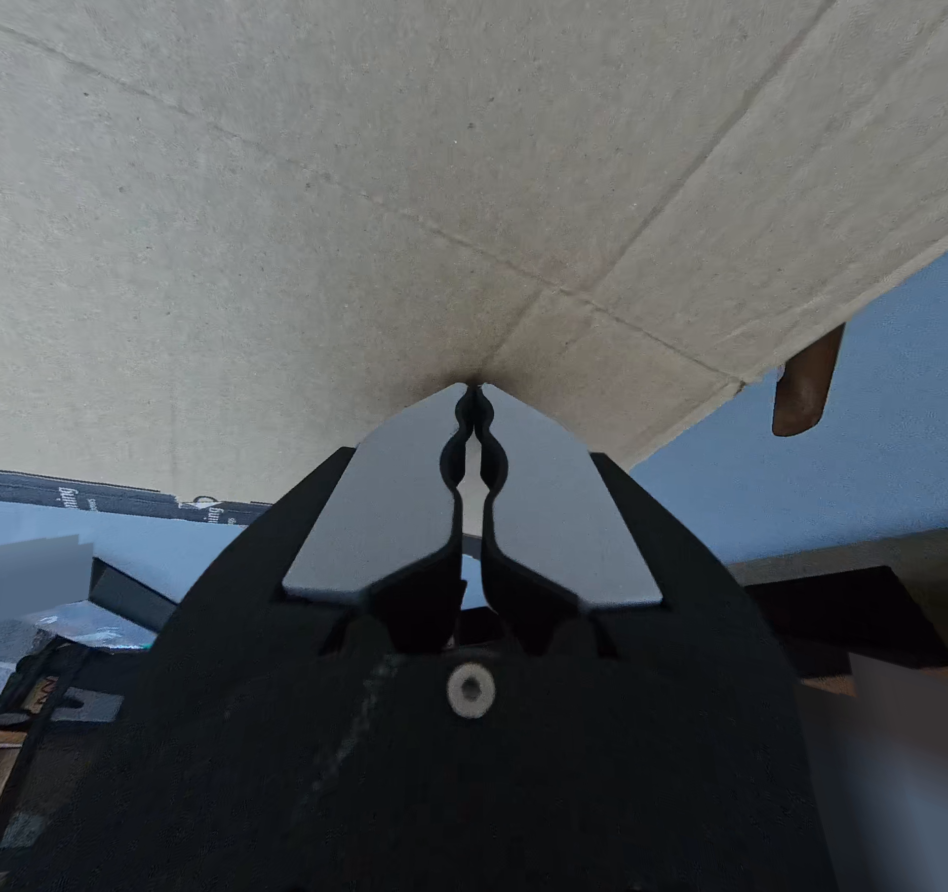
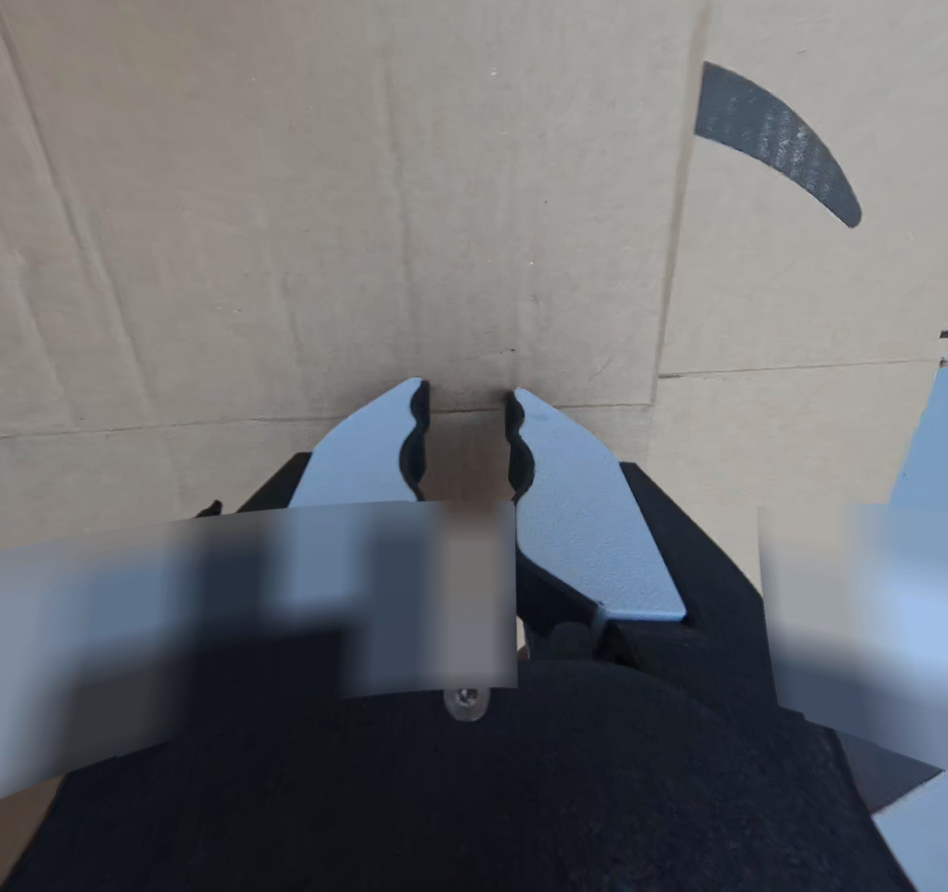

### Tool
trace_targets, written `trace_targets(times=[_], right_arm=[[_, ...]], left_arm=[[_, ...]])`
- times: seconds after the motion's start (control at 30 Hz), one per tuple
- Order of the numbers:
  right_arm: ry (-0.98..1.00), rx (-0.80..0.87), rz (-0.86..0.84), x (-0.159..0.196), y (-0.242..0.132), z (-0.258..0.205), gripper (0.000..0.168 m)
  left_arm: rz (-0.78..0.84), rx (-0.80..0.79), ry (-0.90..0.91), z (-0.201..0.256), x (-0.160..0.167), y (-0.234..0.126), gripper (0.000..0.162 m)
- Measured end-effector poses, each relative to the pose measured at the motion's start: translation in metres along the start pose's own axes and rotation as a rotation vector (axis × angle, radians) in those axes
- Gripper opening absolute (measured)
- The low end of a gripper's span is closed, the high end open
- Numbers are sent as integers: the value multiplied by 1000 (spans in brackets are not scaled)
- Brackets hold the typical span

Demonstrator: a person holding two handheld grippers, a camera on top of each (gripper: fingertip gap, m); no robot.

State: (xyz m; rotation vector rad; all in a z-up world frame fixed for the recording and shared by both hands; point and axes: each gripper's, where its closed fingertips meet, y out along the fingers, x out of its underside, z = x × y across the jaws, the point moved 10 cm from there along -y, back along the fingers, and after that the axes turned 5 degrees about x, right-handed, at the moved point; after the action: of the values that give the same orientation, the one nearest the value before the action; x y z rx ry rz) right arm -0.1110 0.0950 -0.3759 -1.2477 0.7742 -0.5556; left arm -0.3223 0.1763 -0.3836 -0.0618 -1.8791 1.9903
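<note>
A big cardboard box (image 1: pixel 359 175) fills both views. The left gripper (image 1: pixel 473 389) has its jaws pressed together, tips touching the cardboard where two creases meet. The right gripper (image 2: pixel 468 393) has its jaws spread, tips against a cardboard panel near a curved black mark (image 2: pixel 779 141). A brown wooden piece (image 1: pixel 805 385) shows past the box's right edge, before a blue wall (image 1: pixel 769 488).

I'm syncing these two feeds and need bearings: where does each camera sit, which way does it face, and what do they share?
Left wrist view: on the left gripper, facing along its fingers, shut against a pale creased cardboard sheet; blue surface beyond.
Right wrist view: on the right gripper, facing along its parted fingers at a brown cardboard panel with a dark curved mark.
Shared: both face cardboard up close; whether it is one piece is unclear.
</note>
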Motion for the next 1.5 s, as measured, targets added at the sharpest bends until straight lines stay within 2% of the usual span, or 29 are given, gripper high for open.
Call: trace_targets(times=[0.07, 0.17, 0.23, 0.27, 0.37, 0.47, 0.53, 0.63, 0.73, 0.87, 0.93, 0.97, 1.0, 1.07, 1.13, 1.17, 1.2, 1.27, 1.3, 1.37, 1.43, 1.5], right_arm=[[-12, 15, 25, 2, 7, -2, 25], [70, -66, 183, 18, 4, 6, 28], [219, -192, 223, 29, -14, 16, 66], [333, -221, 270, 42, -29, 23, 65], [792, -252, 474, 120, -73, 40, 71], [1130, -329, 505, 206, -71, 35, 76], [1265, -379, 518, 240, -64, 24, 76], [1406, -480, 560, 265, -54, -10, 79], [1483, -558, 556, 274, -34, -57, 87], [1589, -720, 692, 261, -8, -109, 89], [1571, -772, 741, 247, -1, -123, 60], [1557, -769, 745, 239, 1, -129, 55], [1551, -720, 720, 235, 2, -135, 39], [1541, -657, 721, 233, -4, -150, 29], [1534, -711, 745, 235, -14, -176, 27], [1502, -737, 717, 237, -17, -194, 29], [1452, -759, 680, 240, -19, -213, 41], [1409, -791, 681, 247, -18, -241, 77], [1457, -794, 760, 252, -18, -242, 87], [1549, -783, 922, 261, -12, -228, 96], [1508, -775, 917, 257, 2, -209, 100], [1422, -807, 875, 244, 9, -192, 90]], left_arm=[[23, 17, -26, -2, 1, 0, 0], [23, 47, -47, -5, 1, 0, 0], [-5, 47, -48, -5, -1, 0, 0], [-18, 42, -49, -4, -3, 0, 0], [-49, 23, -19, -2, -5, 0, 0], [-28, 45, 18, -4, -3, 0, 0], [2, 51, 54, -5, 1, 0, 0], [-5, 16, 187, -1, 2, 0, 0], [-79, -13, 351, 3, -2, 0, 0], [-148, -37, 578, 7, -6, 1, 0], [-127, -53, 641, 8, -2, 0, 0], [-117, -60, 660, 9, 0, 0, 0], [-115, -66, 669, 11, 1, 1, 0], [-123, -82, 704, 20, 5, 3, 0], [-117, -98, 750, 32, 11, 4, 0], [-105, -94, 775, 40, 14, 5, 0], [-79, -86, 800, 49, 18, 7, 0], [-15, -42, 845, 69, 25, 10, 0], [-8, -51, 883, 76, 28, 11, 0], [-16, -84, 921, 80, 30, 12, 0], [-31, -72, 943, 79, 29, 12, 0], [-70, -76, 995, 81, 26, 12, 0]])
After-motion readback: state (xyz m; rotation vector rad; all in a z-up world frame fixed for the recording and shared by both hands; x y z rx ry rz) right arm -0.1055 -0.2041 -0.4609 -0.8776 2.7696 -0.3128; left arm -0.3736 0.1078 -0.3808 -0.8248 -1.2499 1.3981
